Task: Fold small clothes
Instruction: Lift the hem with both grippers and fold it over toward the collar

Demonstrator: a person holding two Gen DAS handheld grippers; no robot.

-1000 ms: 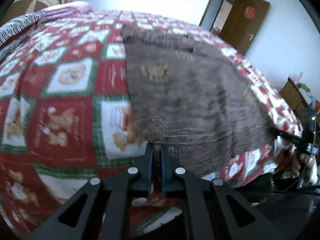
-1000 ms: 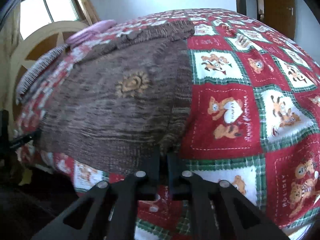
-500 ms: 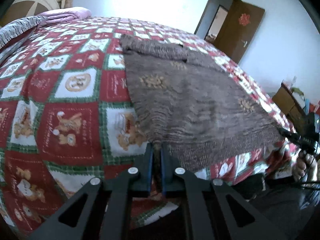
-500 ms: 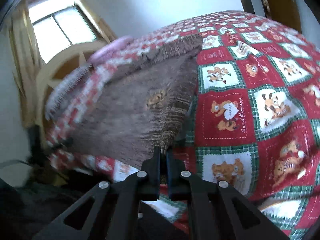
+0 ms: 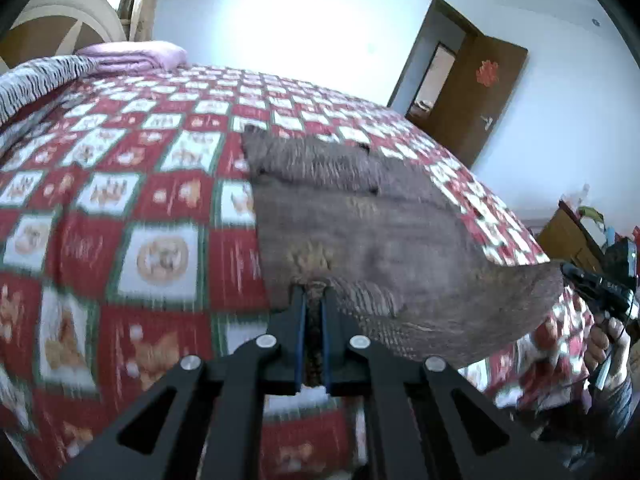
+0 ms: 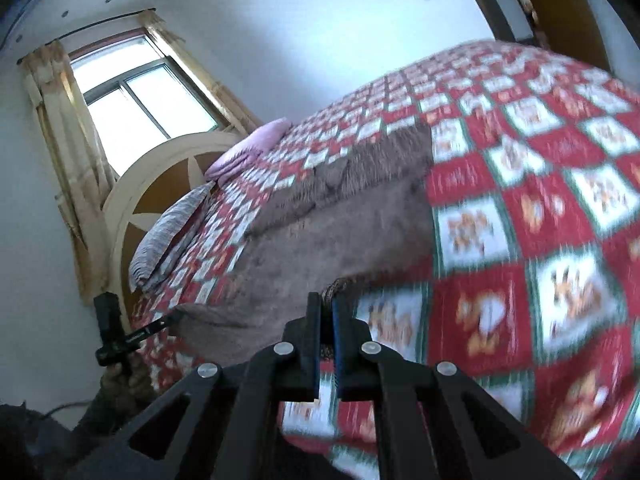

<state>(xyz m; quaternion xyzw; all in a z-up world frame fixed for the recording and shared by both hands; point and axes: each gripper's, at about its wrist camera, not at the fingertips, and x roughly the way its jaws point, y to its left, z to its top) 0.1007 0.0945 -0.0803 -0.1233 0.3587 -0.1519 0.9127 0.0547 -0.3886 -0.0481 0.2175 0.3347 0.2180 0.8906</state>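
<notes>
In the left wrist view, the left gripper [image 5: 314, 300] sits at the lower middle of the frame, its two black fingers drawn almost together with a strip of brown knit pinched between them. That knit is the near left corner of a brown sweater [image 5: 372, 232], which spreads from the centre of the frame up toward the middle and right, lying on a red, white and green quilt [image 5: 120, 216] printed with bears. The near hem of the sweater is lifted off the quilt and stretched toward the right edge, where the right gripper [image 5: 568, 270] pinches the other corner, a hand [image 5: 604, 344] below it. A brown door [image 5: 476, 92] stands open at the upper right, and a lilac pillow [image 5: 136, 54] lies at the upper left.

In the right wrist view, the right gripper [image 6: 326, 308] is at the lower middle, fingers nearly closed on the sweater's [image 6: 320, 240] corner. The sweater fills the centre, sloping up toward the upper middle over the quilt [image 6: 540, 200]. At the lower left the left gripper [image 6: 170, 318] clamps the far corner. A window [image 6: 136, 92] is at the upper left, with a striped pillow [image 6: 168, 232] below it.
</notes>
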